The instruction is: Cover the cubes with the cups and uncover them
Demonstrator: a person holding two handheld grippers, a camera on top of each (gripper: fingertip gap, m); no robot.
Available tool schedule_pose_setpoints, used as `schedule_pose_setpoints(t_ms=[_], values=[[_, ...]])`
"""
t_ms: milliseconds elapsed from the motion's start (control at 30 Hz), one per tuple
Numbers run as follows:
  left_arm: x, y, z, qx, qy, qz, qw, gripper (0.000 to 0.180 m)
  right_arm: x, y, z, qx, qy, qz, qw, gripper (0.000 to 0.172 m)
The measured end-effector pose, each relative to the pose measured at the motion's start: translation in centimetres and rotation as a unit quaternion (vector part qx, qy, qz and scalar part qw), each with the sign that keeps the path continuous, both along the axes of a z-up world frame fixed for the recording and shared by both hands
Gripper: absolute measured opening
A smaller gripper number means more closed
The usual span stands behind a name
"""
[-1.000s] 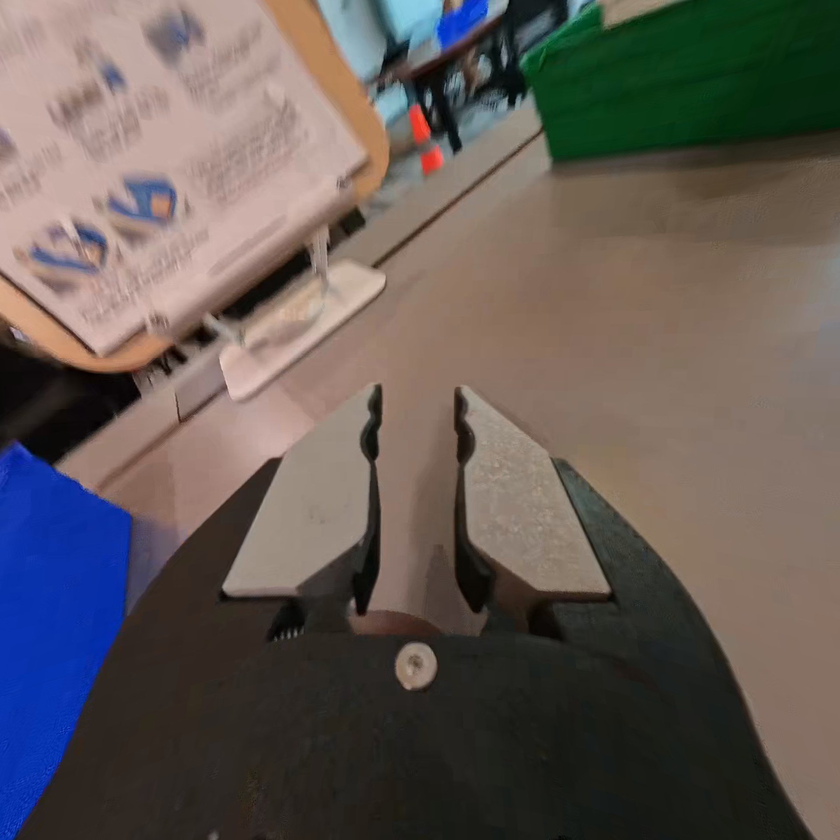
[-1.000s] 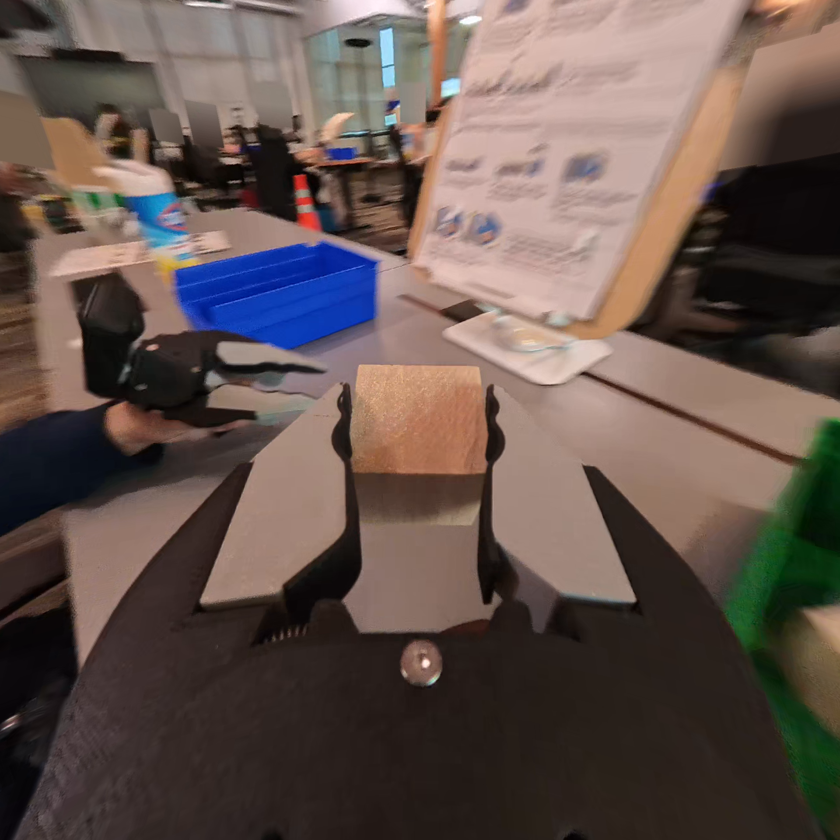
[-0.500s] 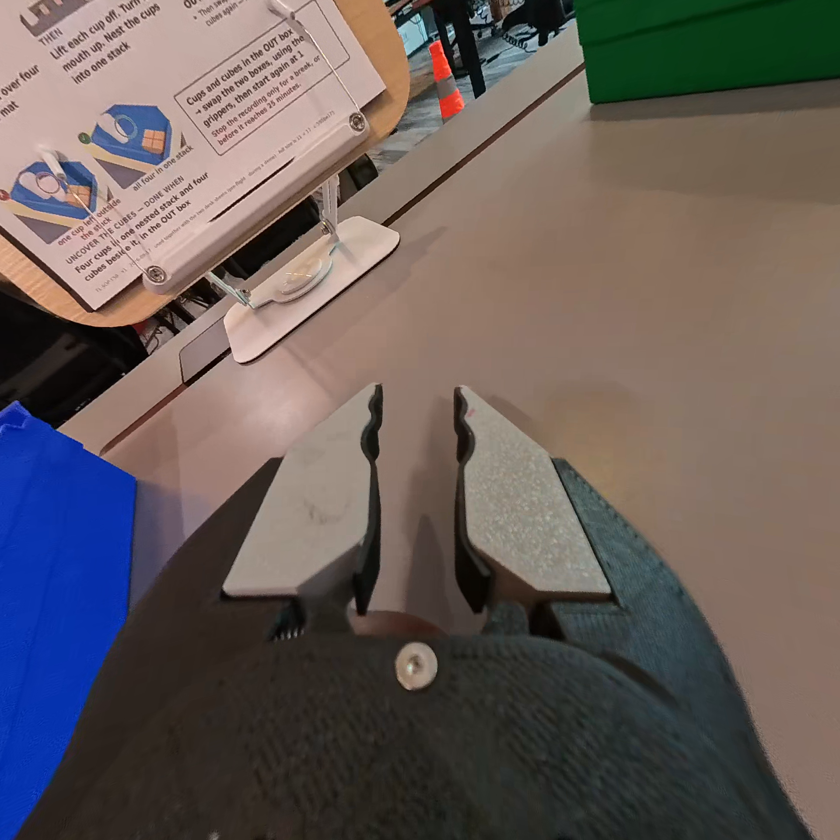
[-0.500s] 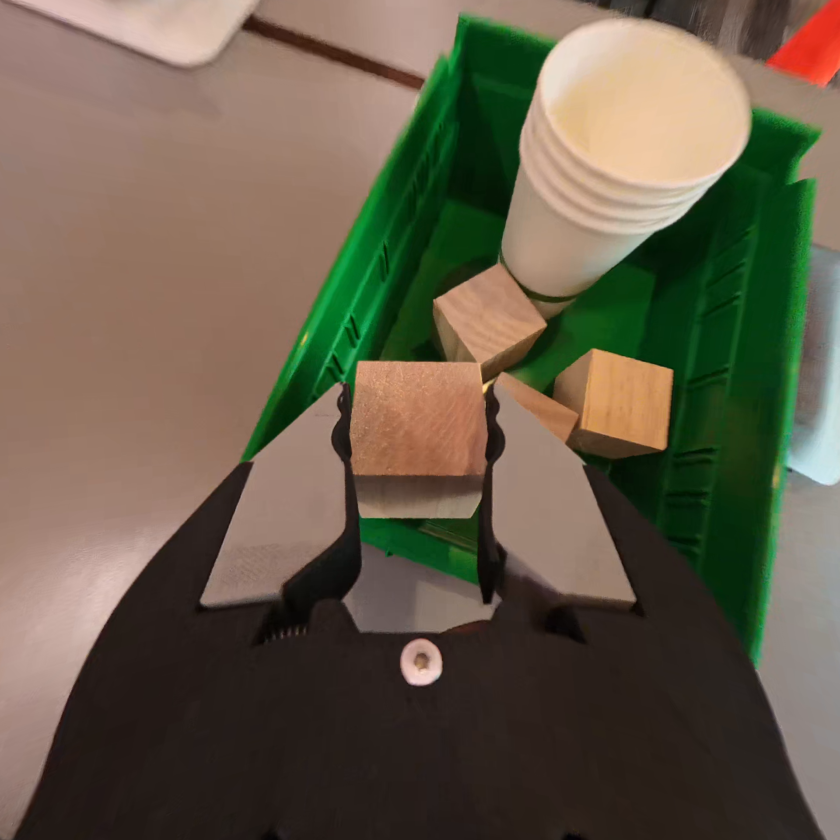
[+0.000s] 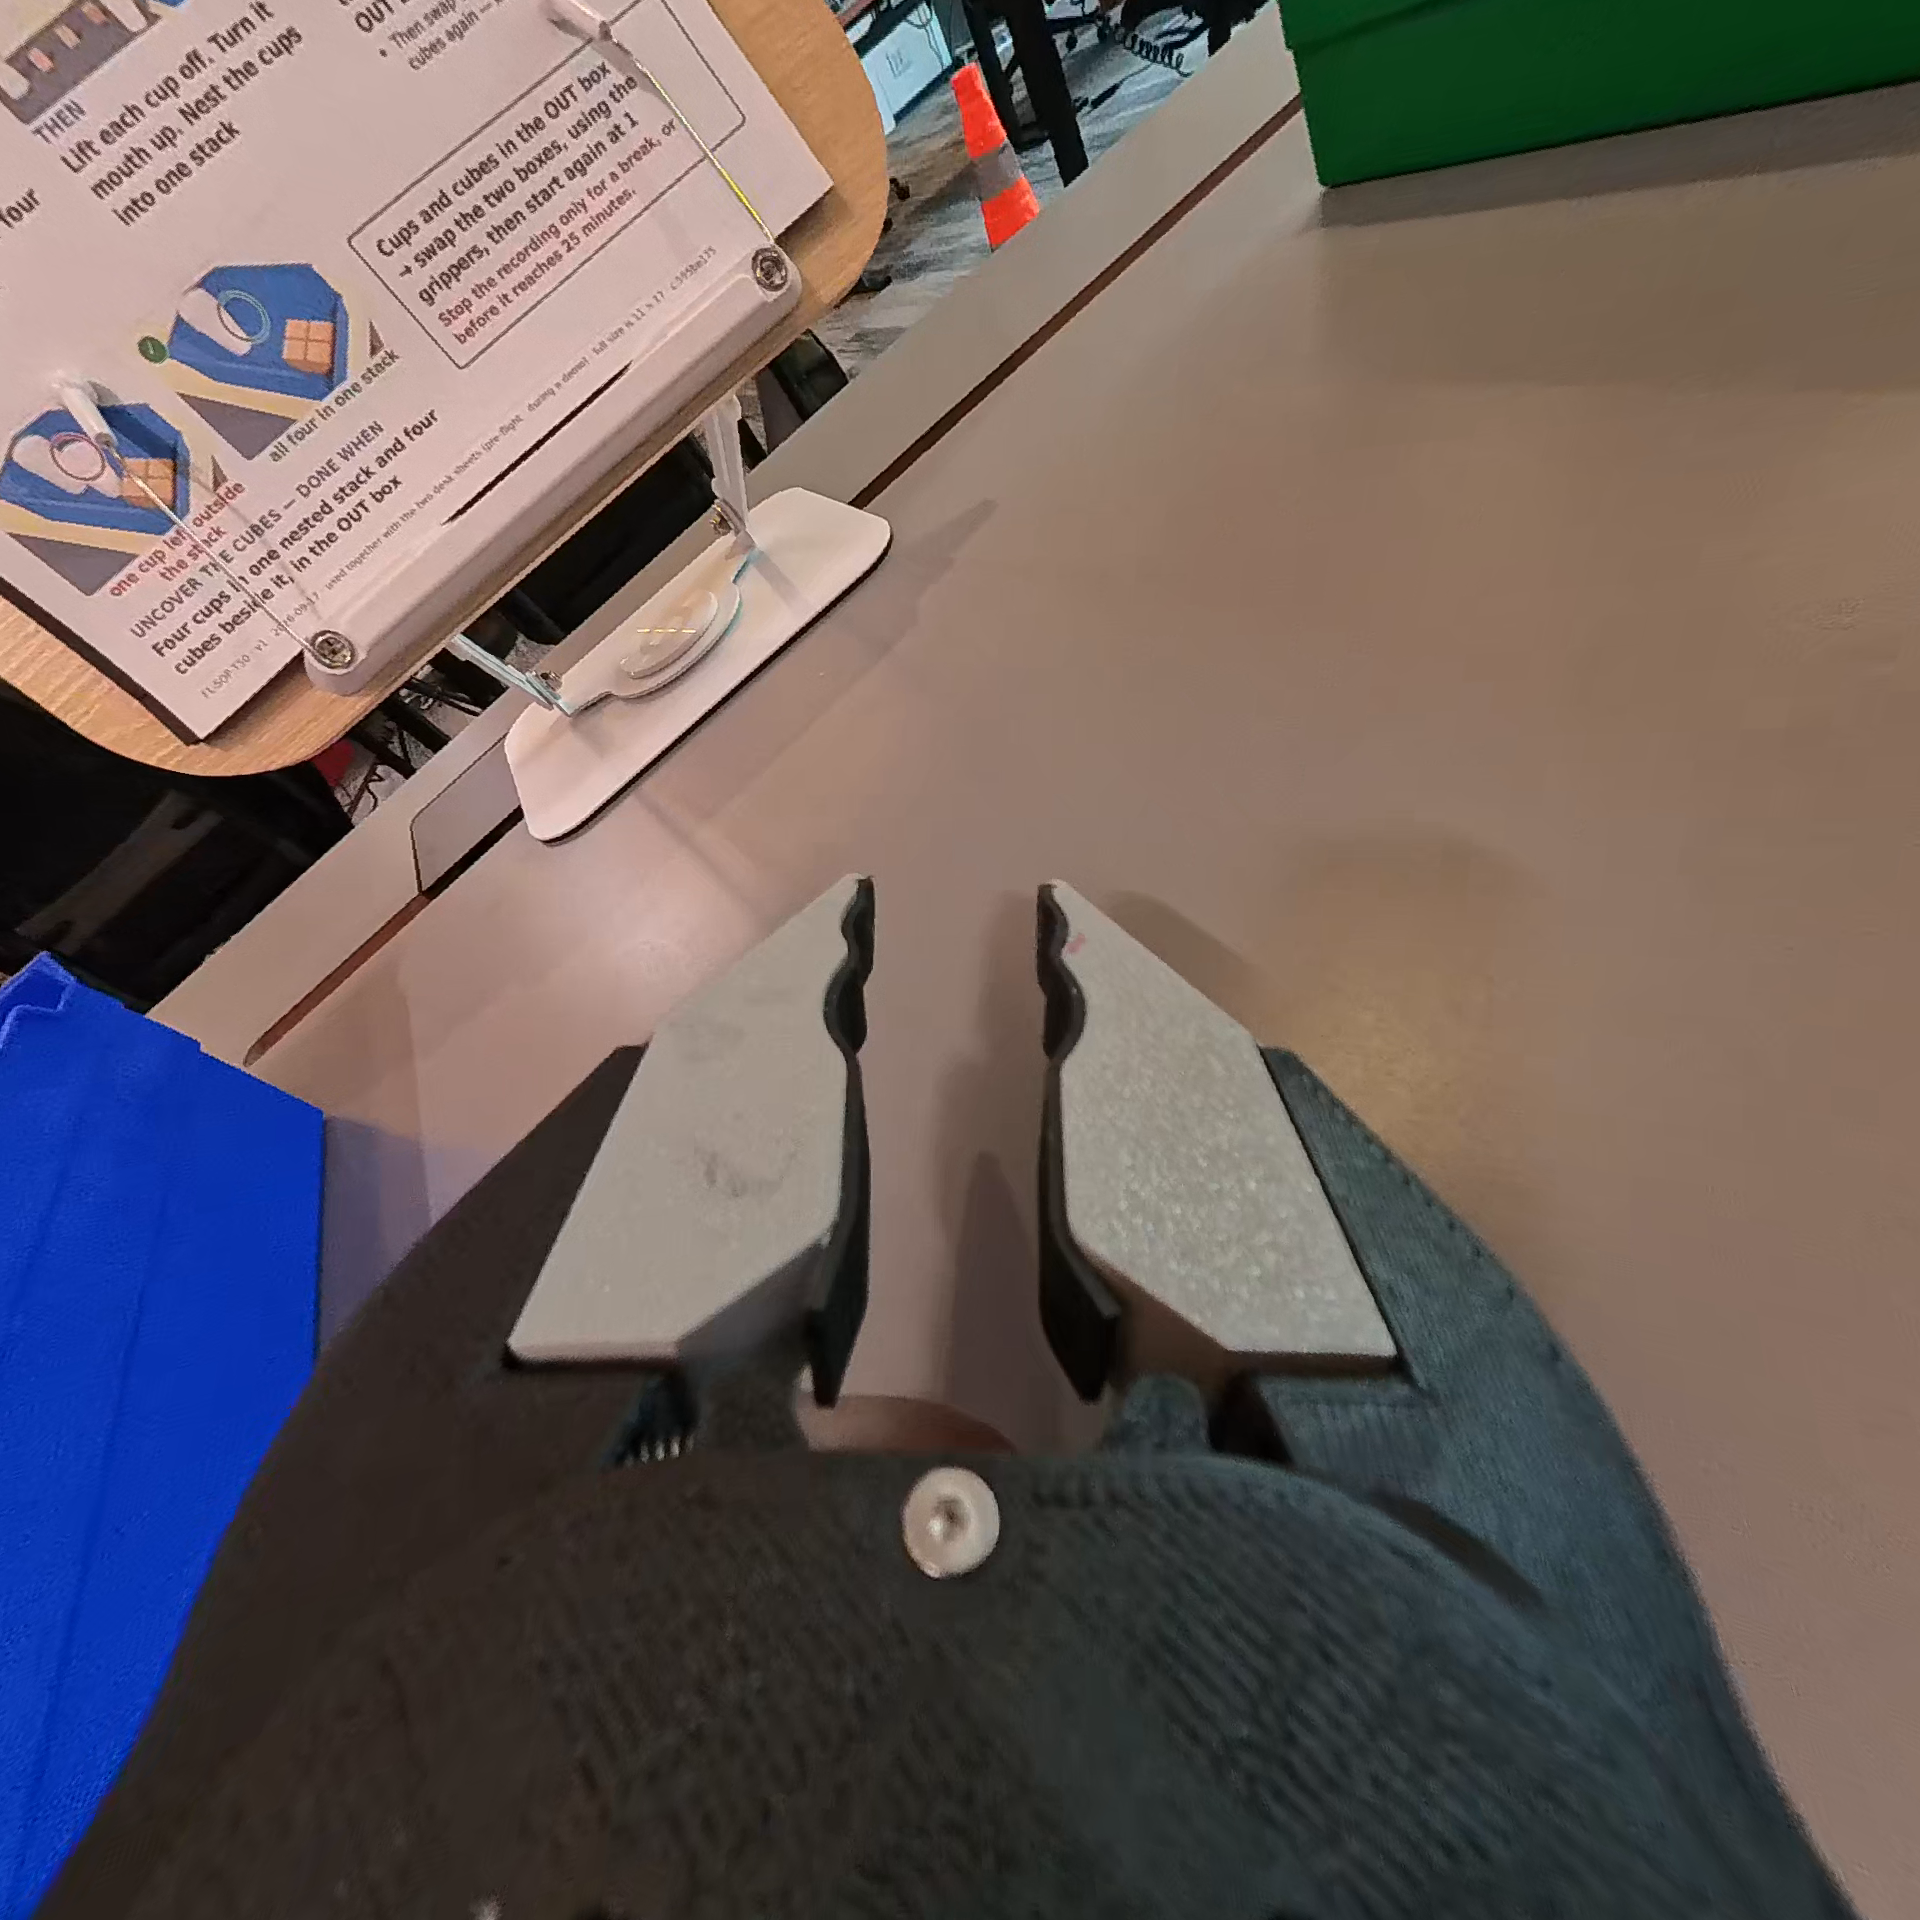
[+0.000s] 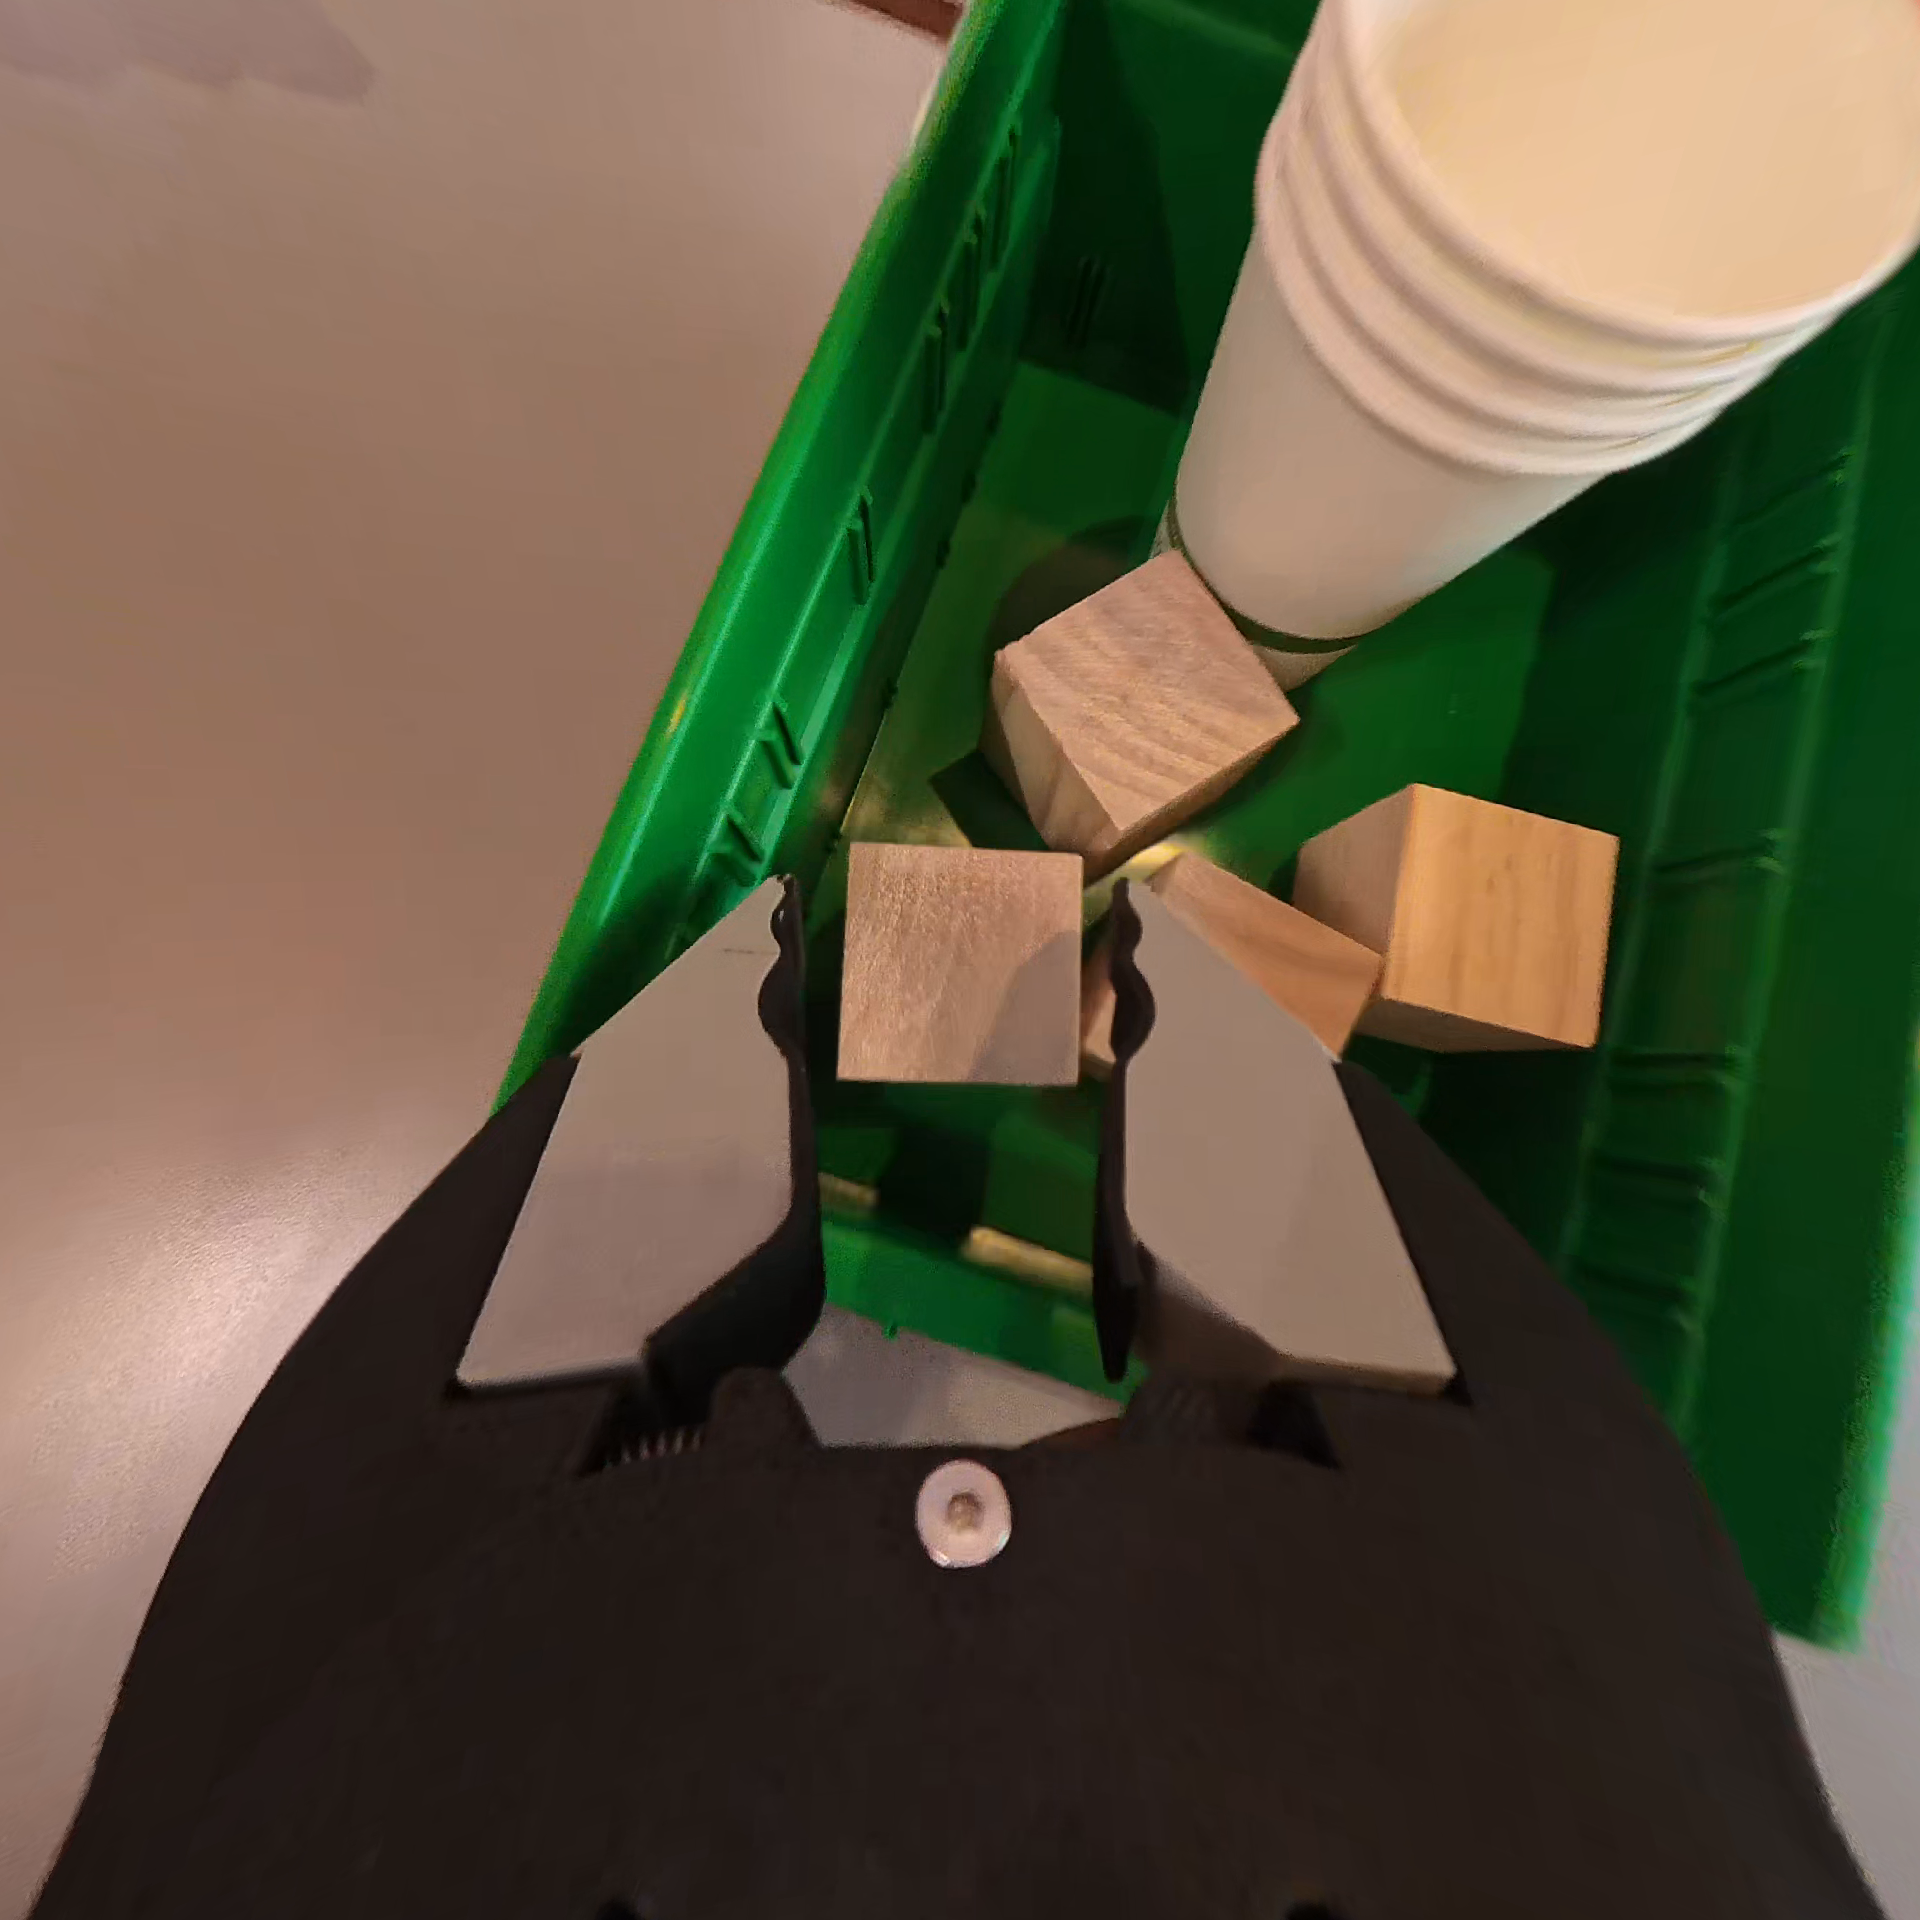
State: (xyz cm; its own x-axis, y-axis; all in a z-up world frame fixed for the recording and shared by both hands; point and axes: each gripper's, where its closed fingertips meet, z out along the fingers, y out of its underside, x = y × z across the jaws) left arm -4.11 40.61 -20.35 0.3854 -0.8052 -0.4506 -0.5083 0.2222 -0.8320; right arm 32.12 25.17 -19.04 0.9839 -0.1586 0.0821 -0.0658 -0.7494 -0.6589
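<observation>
Fourth cube going into the green bin

Our right gripper (image 6: 945, 925) stands wide, gaps showing either side of the cube (image 6: 956, 977) over the green bin (image 6: 727, 665); we should withdraw straight, clear of the cups (image 6: 1455, 312). Left gripper (image 5: 954, 914) narrow, empty.

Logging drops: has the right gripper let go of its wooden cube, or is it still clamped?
Let go. The right gripper is open: green shows between both pads and the cube, over the green bin.
</observation>
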Motion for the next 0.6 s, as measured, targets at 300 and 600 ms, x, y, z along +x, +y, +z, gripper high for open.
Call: schedule_pose_setpoints(t_ms=[300,600], values=[[-1.9,-0.7,0.7,-0.027,-0.034,0.020,0.999,0.046,-6.8,-3.0,4.7,0.201,0.039,0.076,0.976,0.084],[-12.9,2.4,4.0,0.018,-0.148,0.169,0.974,0.053,-6.3,-1.2,-0.9,0.170,-0.079,0.024,0.982,0.010]])
